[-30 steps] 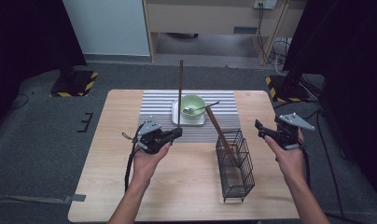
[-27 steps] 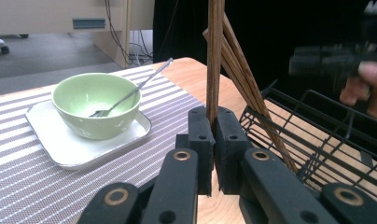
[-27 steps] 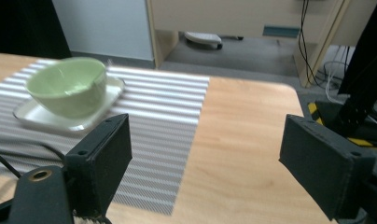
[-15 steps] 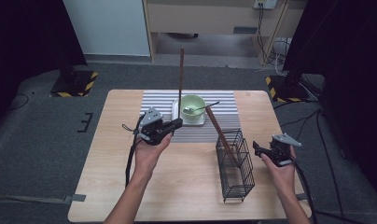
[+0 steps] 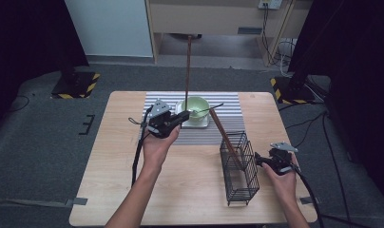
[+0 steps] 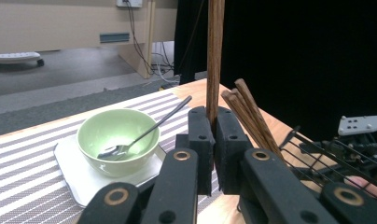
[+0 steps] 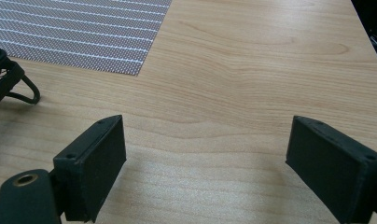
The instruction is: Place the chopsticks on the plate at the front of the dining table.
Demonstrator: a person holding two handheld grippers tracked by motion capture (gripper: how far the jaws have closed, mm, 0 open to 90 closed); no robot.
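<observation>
The long wooden stick point(image 6: 215, 51) runs off the top edge of the left gripper view, so its upper end is cut off there; in the high view the stick point(image 5: 188, 66) stands nearly upright and its top blends into the dark gap under the cabinet point(image 5: 218, 14). Its lower end is hidden between the jaws of the left tool point(image 6: 213, 140), which are pressed together and pinch the stick just above the pads. In the high view the left tool point(image 5: 179, 118) is held over the striped mat point(image 5: 228, 114), just beside the green bowl point(image 5: 196, 107).

The bowl point(image 6: 116, 140) sits on a white square plate point(image 6: 84, 182), with a spoon point(image 6: 144, 133) resting in it, handle leaning over the rim toward the tool. More wooden sticks point(image 6: 249, 116) lean behind the left tool's right jaw, their lower parts hidden by it; from above these sticks point(image 5: 223, 135) slant down into the black wire basket point(image 5: 240, 171) on the bench point(image 5: 114, 156).

The right tool point(image 5: 257, 160) is low, just beside the basket's right side, its jaws hard to make out from above. In the right gripper view the right tool point(image 7: 205, 168) is spread wide with only bare bench point(image 7: 252, 70) between the pads; its jaws have just been opening. A corner of the basket point(image 7: 4, 77) is cut off at the left edge.
</observation>
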